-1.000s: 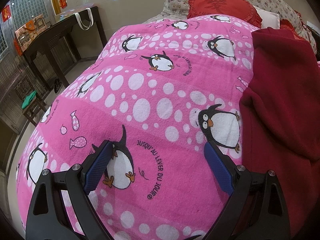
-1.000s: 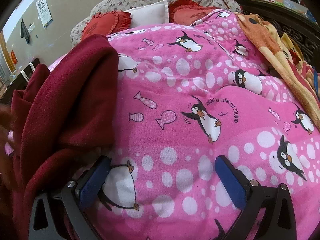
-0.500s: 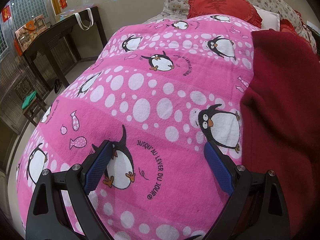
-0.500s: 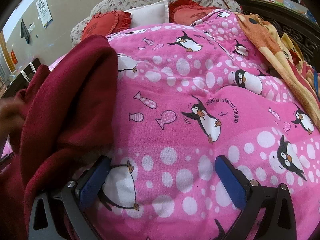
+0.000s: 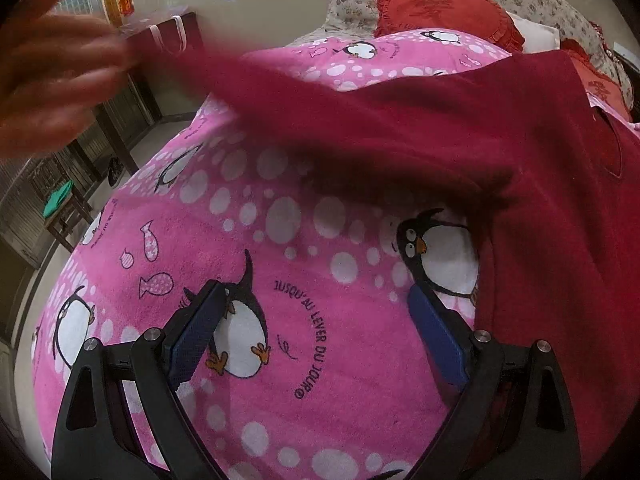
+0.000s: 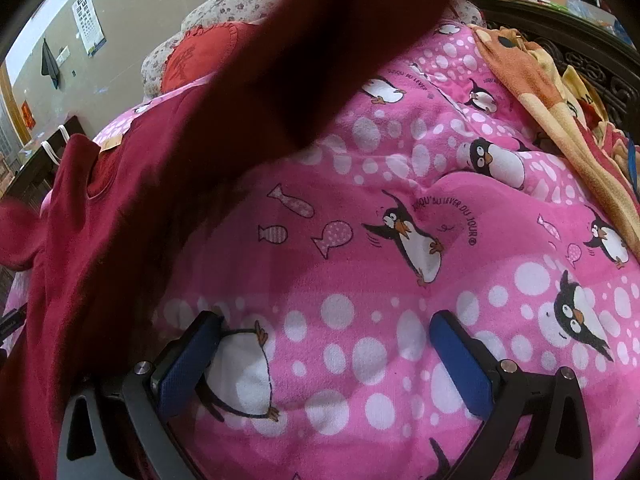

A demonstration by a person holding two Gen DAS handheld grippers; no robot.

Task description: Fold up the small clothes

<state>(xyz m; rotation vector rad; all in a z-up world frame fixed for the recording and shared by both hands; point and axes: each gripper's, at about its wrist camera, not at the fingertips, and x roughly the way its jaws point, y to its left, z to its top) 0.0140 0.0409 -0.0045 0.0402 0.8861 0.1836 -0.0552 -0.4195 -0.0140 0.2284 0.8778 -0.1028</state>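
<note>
A dark red long-sleeved garment (image 5: 540, 168) lies on the pink penguin blanket (image 5: 304, 240), between my two grippers. A bare hand (image 5: 52, 80), blurred at the upper left of the left wrist view, pulls one sleeve (image 5: 320, 92) out to the left. In the right wrist view the garment (image 6: 100, 208) fills the left side and its other sleeve (image 6: 340, 40) is stretched up and right, blurred. My left gripper (image 5: 316, 312) is open and empty over the blanket, left of the garment. My right gripper (image 6: 326, 344) is open and empty, right of the garment.
Red cushions (image 5: 444, 8) and floral pillows (image 6: 224, 8) lie at the bed's head. An orange and yellow pile of clothes (image 6: 552, 96) lies along the right edge by a dark carved frame. A dark side table (image 5: 132, 92) and a stool stand off the bed's left.
A hand has come in and spread the bunched red garment, with one sleeve pulled left and the other flung up to the right. Both grippers have stayed still and open.
</note>
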